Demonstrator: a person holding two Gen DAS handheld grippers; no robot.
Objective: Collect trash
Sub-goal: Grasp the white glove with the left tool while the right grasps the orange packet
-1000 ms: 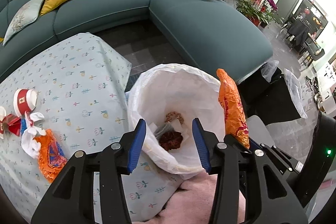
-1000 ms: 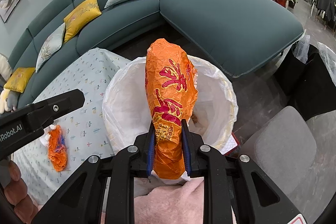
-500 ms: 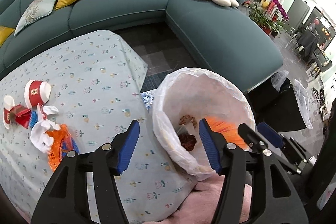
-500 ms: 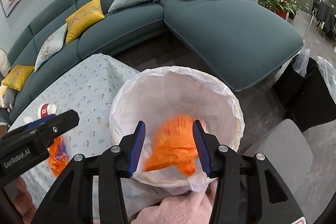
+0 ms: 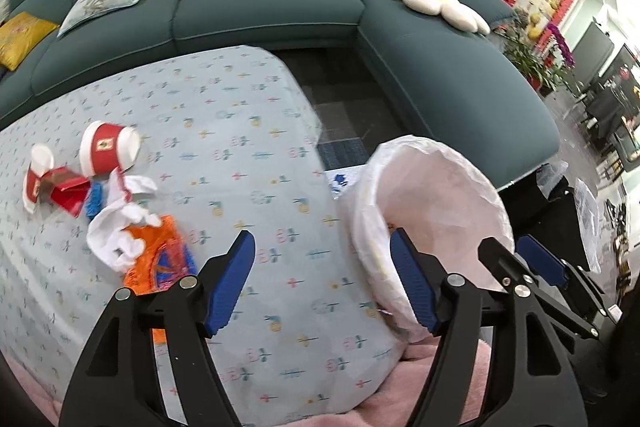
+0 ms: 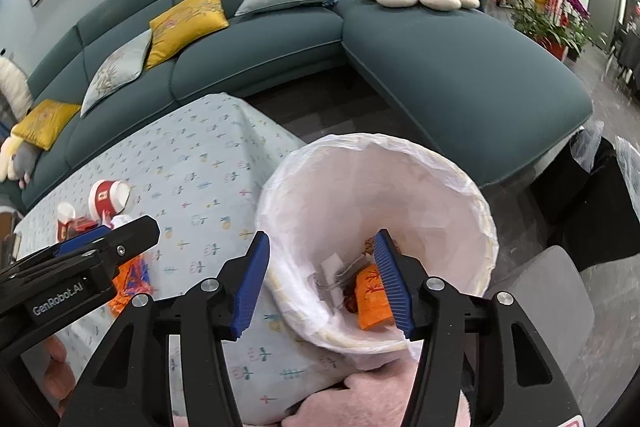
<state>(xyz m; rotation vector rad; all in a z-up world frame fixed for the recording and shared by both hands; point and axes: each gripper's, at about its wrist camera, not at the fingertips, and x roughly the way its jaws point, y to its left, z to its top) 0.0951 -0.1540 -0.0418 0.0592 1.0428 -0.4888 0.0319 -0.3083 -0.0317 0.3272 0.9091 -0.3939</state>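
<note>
A white-lined trash bin (image 6: 472,195) stands at the table's right edge; it also shows in the left wrist view (image 5: 460,187). An orange snack wrapper (image 6: 372,297) lies inside it with other scraps. My right gripper (image 6: 324,283) is open and empty over the bin's near rim. My left gripper (image 5: 320,281) is open and empty above the tablecloth, left of the bin. On the table lie another orange wrapper (image 5: 160,259), crumpled white tissue (image 5: 116,227), a tipped red paper cup (image 5: 106,147) and red packaging (image 5: 60,187).
The table has a pale floral cloth (image 5: 224,131). A teal sectional sofa (image 5: 440,67) with cushions curves behind and to the right. A grey seat (image 6: 560,291) and dark bags (image 6: 592,187) stand right of the bin. Pink fabric (image 6: 360,403) lies at the near edge.
My right gripper opened and dropped the orange wrapper into the bin. My left gripper swung left, away from the bin and toward the trash on the table.
</note>
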